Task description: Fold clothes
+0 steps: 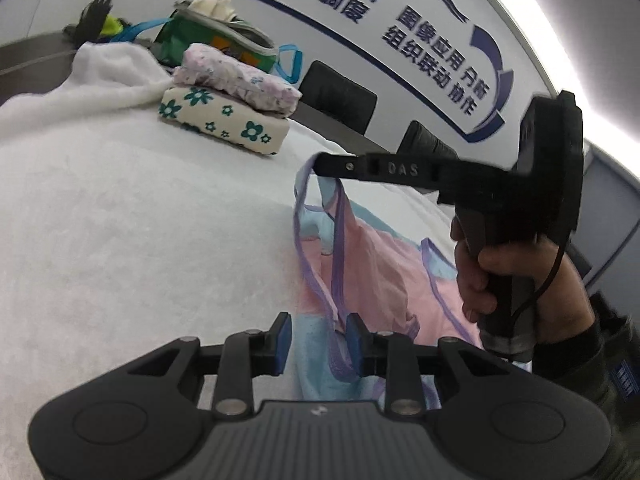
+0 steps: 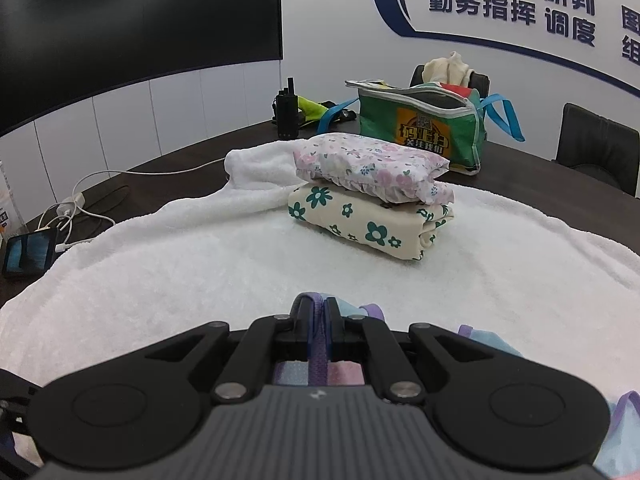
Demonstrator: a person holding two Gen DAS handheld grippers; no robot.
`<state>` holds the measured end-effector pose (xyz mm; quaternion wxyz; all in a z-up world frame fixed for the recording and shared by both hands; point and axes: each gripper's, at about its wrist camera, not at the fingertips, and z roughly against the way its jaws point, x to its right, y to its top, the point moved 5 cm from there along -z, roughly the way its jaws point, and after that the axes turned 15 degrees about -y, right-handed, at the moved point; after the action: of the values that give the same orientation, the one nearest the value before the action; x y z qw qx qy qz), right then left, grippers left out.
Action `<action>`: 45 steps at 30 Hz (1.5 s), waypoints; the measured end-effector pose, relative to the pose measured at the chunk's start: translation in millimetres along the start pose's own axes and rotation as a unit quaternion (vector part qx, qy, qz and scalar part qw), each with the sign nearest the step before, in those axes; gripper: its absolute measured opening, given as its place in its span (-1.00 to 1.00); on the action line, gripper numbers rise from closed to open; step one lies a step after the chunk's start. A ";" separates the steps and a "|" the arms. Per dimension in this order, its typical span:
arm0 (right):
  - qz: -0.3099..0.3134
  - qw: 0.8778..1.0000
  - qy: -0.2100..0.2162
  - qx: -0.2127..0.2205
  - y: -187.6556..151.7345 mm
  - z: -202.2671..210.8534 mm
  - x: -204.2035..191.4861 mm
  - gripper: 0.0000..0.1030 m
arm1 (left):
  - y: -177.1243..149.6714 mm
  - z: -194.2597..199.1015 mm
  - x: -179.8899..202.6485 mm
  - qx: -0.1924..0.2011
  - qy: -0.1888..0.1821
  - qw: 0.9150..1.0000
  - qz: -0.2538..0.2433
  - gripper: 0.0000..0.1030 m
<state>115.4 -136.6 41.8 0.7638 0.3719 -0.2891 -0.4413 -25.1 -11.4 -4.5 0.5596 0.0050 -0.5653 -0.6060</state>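
Right gripper (image 2: pixel 317 312), at the bottom centre of its own wrist view, has its two fingers pressed nearly together on a purple strap (image 2: pixel 317 344) of the pink and light-blue garment (image 1: pixel 376 268). In the left wrist view that same tool reaches in from the right side of the frame, its black finger tips holding the strap up off the white towel (image 1: pixel 132 216), with a hand (image 1: pixel 516 276) wrapped round its handle at the lower right. From there the garment drapes down toward the lower middle of the frame, its purple-edged loops hanging slack.

Left gripper (image 1: pixel 319 336), at the bottom centre of its view, stands with a clear gap between its blue pads (image 1: pixel 285 330). A purple edge of the garment runs through the gap close to the right pad, but whether pad and cloth touch is not clear.

Farther back on the towel, in the upper centre of the right wrist view, sits a folded cream cloth with teal flowers (image 2: pixel 360 224), and a folded pink floral cloth (image 2: pixel 368 168) lies on top of it. Behind them a green zip bag (image 2: pixel 420 132) stands on the dark table (image 2: pixel 160 184). A black radio (image 2: pixel 287 114) stands upright to the left of the bag, and a phone (image 2: pixel 30 254) with a white cable (image 2: pixel 72 208) lies at the left edge.
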 end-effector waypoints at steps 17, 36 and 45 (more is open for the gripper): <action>-0.006 1.000 0.024 0.011 8.4 10.7 -3.6 -0.91 | 7.5 22.8 -20.4 0.059 0.032 0.998 0.015 -1.00; -0.033 0.999 -0.001 -0.015 -30.3 37.9 31.8 -0.26 | -2.3 1.5 -11.8 -0.033 0.058 0.988 -0.136 -0.47; -0.041 0.999 0.017 -0.030 -43.8 23.3 26.9 -0.26 | -1.2 27.9 -13.1 -0.017 0.094 0.983 -0.155 -1.00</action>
<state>89.2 -182.4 21.8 0.7606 0.3681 -0.2472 -0.4743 -38.9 16.2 -3.4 0.5093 0.1397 -0.4922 -0.6920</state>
